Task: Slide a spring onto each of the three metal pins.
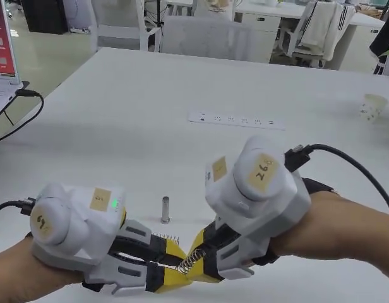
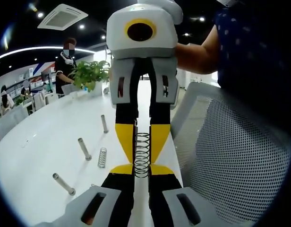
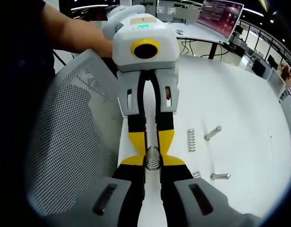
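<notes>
Jaws: the left gripper and the right gripper meet tip to tip, both narrow, each pinching the thin coiled metal spring.
Spring: in the air over the near edge of the white surface, on no pin yet.
Pins: three short bare metal pins, just beyond the jaws.
Risk: I think the spring may bend or jump away if one side releases late.
Around: a loose second spring beside the pins; a white power strip far away; nothing blocks the way.

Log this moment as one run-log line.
left gripper: shut on spring | right gripper: shut on spring | pins: three, bare | loose spring: on table
</notes>
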Demonstrator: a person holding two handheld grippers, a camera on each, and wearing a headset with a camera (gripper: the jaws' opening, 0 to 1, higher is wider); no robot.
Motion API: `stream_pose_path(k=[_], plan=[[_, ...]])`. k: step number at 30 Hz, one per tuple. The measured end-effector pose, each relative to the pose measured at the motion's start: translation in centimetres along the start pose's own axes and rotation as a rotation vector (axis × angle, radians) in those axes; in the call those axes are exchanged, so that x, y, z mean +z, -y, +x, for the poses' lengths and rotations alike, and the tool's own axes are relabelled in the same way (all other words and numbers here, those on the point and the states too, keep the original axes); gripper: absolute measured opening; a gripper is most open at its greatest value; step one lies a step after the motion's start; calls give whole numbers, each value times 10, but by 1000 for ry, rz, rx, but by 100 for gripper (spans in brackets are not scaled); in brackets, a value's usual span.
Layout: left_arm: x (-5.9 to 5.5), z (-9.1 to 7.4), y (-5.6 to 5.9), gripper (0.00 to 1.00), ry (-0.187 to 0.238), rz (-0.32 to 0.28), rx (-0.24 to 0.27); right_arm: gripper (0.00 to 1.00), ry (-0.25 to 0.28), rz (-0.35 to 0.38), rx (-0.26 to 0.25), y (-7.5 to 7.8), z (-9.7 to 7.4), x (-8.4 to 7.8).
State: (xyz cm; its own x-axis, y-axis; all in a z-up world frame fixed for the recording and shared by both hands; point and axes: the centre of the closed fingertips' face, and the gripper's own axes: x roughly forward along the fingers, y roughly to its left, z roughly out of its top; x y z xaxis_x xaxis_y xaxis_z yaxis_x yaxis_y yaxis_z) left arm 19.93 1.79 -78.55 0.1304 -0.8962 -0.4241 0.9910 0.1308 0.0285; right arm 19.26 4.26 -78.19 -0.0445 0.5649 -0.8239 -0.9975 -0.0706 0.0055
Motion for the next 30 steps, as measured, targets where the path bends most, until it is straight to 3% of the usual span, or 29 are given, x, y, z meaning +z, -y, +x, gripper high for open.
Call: stream_pose_path(k=[30], plan=[[0,0,0,2,10,-1,5,8,-17,-7,-8,1,-1,2]])
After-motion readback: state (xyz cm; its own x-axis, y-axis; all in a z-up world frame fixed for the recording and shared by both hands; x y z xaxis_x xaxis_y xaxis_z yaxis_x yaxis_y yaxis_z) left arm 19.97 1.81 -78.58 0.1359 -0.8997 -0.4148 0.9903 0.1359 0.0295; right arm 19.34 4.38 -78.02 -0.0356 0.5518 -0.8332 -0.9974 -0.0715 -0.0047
